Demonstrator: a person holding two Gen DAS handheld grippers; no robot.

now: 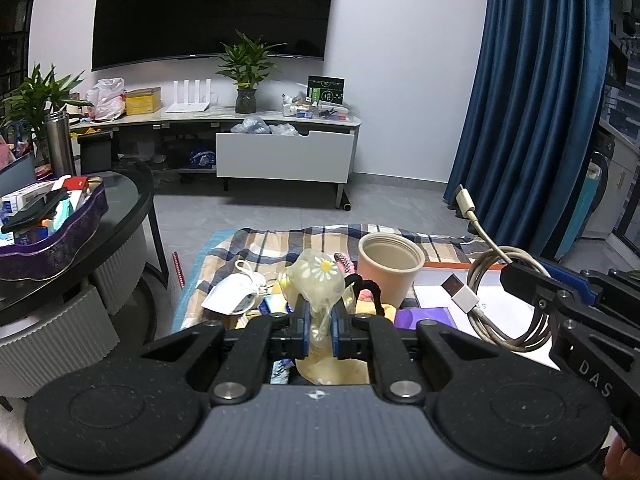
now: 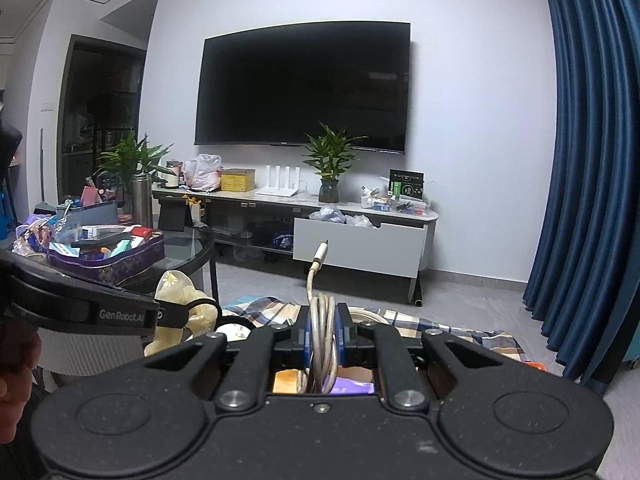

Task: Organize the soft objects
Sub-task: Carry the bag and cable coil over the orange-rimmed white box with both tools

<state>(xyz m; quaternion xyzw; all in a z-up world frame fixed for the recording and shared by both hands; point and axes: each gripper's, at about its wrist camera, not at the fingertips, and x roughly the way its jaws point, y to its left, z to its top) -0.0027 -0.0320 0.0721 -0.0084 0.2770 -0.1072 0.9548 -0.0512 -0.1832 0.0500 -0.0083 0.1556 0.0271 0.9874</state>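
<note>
The sheer daisy-print hair scrunchie point(image 1: 318, 280) was clamped in the left gripper point(image 1: 320, 326) and the coiled USB cable point(image 2: 322, 332) in the right gripper point(image 2: 323, 338), both lifted above the plaid cloth point(image 1: 272, 244), so the next move likely called for carrying each to a sorting spot.

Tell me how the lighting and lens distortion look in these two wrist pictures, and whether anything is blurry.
Left wrist view: dim indoor light, fisheye bends the curtain and TV; held daisy fabric reads sharp. Right wrist view: same bluish dimness, dark corners, TV edges bowed, held cable in focus.
</note>
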